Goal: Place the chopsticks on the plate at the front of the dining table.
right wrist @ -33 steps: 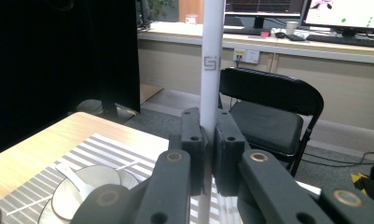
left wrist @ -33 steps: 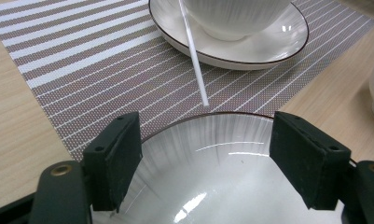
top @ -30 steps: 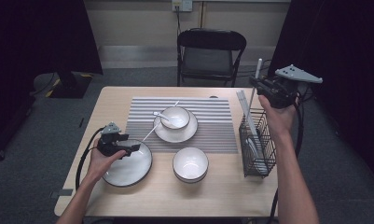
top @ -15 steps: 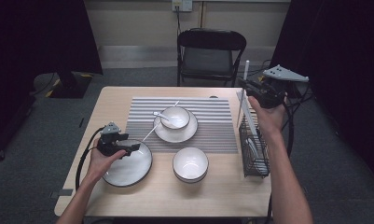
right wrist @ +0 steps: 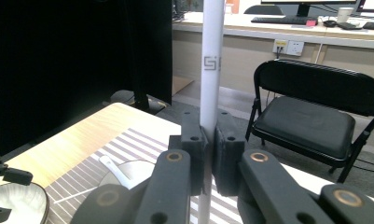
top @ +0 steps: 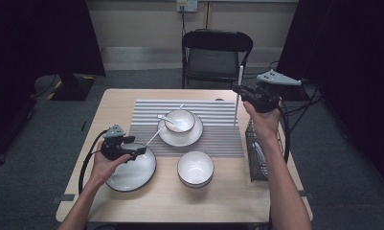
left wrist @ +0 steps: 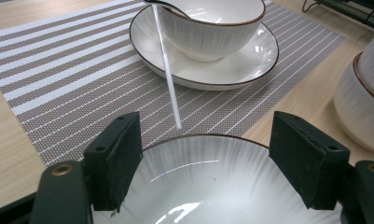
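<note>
One white chopstick [top: 237, 98], clamped in right hand-held gripper [top: 241, 90], moved left off rack [top: 257, 148]; left hand-held gripper [top: 141, 151] open.

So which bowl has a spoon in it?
The bowl on the saucer on the striped mat. A white spoon rests in it. The other bowl, on bare wood nearer the person, is empty.

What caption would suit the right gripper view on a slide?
Right hand-held gripper shut on an upright white chopstick, above the striped placemat, a black folding chair behind.
</note>
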A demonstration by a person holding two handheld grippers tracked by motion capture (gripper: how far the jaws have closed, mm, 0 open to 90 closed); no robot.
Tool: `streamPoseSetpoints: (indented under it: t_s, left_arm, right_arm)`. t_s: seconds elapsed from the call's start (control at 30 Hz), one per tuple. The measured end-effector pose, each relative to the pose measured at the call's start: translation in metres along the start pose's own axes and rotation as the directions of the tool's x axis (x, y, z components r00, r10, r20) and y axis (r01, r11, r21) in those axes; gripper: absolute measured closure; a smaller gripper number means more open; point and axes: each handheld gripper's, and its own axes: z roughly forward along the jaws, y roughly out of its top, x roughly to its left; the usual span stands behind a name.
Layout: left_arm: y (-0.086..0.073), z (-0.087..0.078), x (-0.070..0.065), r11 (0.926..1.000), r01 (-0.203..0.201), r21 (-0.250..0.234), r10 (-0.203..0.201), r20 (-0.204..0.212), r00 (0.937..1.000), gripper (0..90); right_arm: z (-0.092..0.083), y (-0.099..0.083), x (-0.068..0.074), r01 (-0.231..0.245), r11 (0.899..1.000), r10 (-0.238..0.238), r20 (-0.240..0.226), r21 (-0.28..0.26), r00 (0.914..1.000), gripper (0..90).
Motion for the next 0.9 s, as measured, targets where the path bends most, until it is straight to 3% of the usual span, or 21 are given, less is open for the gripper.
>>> streamPoseSetpoints:
  t_s: [0.27, 0.47, 0.6, 0.73, 0.9]
  left_arm:
    - [0.002, -0.002, 0.001, 1.0000, -0.002, -0.007, 0.002, -0.020, 0.9998, 25.2]
    - [0.005, -0.001, -0.004, 1.0000, 0.005, -0.002, -0.005, 0.010, 0.9999, 24.9]
    - [0.008, 0.000, -0.006, 0.9995, 0.011, -0.030, -0.010, 0.047, 0.9989, 24.9]
    - [0.010, 0.000, -0.008, 0.9989, 0.022, -0.040, -0.020, 0.051, 0.9985, 24.0]
    - [0.014, -0.001, -0.011, 0.9992, -0.004, -0.040, 0.006, 0.052, 0.9986, 24.2]
  right_arm:
    - [0.004, -0.003, 0.008, -0.008, 1.000, 0.008, -0.026, 0.004, 0.9996, 85.3]
    - [0.006, -0.006, 0.015, -0.004, 1.000, 0.004, -0.044, 0.009, 0.9990, 85.4]
    - [0.008, -0.009, 0.017, -0.007, 1.000, 0.008, -0.050, 0.014, 0.9987, 85.3]
    - [0.012, -0.014, 0.020, -0.007, 1.000, 0.009, -0.060, 0.024, 0.9982, 85.3]
    - [0.018, -0.015, 0.028, 0.011, 0.999, -0.008, -0.063, 0.041, 0.9980, 85.4]
